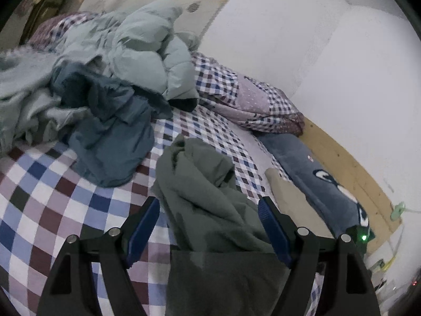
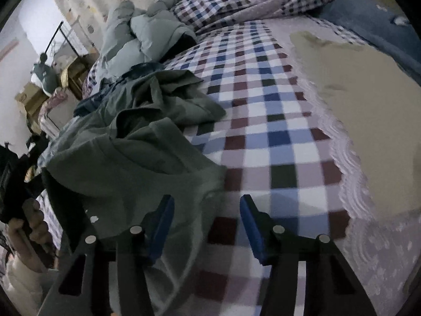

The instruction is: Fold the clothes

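A crumpled grey-green garment (image 1: 202,184) lies on the checked bed sheet (image 1: 52,184). My left gripper (image 1: 209,205) is open, and the garment's near part lies between and under its blue fingers (image 1: 147,218). In the right wrist view the same garment (image 2: 131,144) spreads out on the left, its near edge reaching the left finger (image 2: 163,218). My right gripper (image 2: 206,205) is open just above the sheet (image 2: 263,131), with only cloth edge and sheet between its fingers. A dark blue garment (image 1: 113,142) and a pale teal puffer jacket (image 1: 147,47) are heaped further back.
A checked pillow (image 1: 250,100) and a blue plush cushion (image 1: 315,173) lie by the white wall. A beige cloth (image 2: 368,118) covers the sheet's right side. A person's hand (image 2: 29,226) holds the other gripper at lower left. The wooden bed frame (image 1: 342,163) borders the mattress.
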A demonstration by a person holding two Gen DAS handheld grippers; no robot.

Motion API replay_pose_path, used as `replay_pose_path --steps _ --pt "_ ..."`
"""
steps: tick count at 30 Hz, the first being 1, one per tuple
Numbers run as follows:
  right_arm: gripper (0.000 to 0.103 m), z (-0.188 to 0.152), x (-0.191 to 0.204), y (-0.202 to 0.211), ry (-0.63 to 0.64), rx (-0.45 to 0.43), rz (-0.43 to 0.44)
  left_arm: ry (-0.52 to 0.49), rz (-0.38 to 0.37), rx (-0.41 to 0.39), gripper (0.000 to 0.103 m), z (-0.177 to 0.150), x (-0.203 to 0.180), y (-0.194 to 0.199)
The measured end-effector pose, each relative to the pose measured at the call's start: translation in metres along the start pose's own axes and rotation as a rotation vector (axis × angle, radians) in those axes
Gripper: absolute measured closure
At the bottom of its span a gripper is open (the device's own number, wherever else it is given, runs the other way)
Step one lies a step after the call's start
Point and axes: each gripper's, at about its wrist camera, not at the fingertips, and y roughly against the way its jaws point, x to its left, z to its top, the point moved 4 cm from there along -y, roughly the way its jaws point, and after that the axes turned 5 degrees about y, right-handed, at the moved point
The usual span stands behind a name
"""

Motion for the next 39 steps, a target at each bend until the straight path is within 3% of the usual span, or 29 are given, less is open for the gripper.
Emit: replay_pose_path --steps 3,6,10,23,29,39 --pt "0.051 0.004 0.008 -0.014 0.006 -0.002 -0.017 0.053 -0.004 0.020 0.022 -0.002 0.013 -0.004" --pt "0.061 0.004 0.012 -0.022 0.022 0.002 -0.089 0.055 0.008 0.023 0.022 -0.002 0.018 -0.005" --pt "0.096 0.002 0.011 -0.016 0.034 -0.001 -0.143 0.043 0.000 0.020 0.022 -0.002 0.017 -0.005" --pt "0.098 -0.008 0.018 0.058 0.034 -0.164 -0.230 0.040 -0.080 0.031 0.022 -0.008 -0.004 -0.003" --pt "0.099 -0.028 0.008 0.102 -0.018 -0.229 -0.275 0.042 -0.118 0.029 0.022 -0.006 -0.013 0.001" --pt "0.100 -0.062 -0.025 0.179 -0.153 -0.348 -0.432 0.165 -0.161 0.035 0.022 0.010 -0.003 -0.006"
